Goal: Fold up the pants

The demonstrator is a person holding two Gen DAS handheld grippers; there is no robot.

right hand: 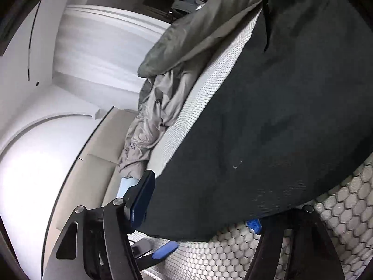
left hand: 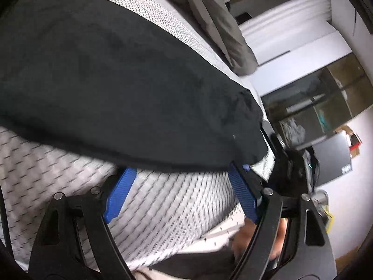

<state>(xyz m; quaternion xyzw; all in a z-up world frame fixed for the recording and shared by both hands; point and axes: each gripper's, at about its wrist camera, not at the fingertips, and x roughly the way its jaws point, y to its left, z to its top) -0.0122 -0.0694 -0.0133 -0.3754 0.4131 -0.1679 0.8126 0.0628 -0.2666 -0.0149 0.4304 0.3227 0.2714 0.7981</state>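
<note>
I see the black pants [left hand: 121, 88] as a dark, matte, slightly fuzzy sheet stretched over the honeycomb-patterned white cover [left hand: 163, 200], their near edge hanging over both tools. My left gripper [left hand: 179, 175] has its jaws wide apart, the blue pads [left hand: 120, 193] poking under that edge with nothing pinched. My right gripper [right hand: 200, 210] also stands spread, its blue-faced fingers [right hand: 142, 198] straddling the pants' hem. Beyond the pants lies crumpled grey clothing [right hand: 160, 107].
</note>
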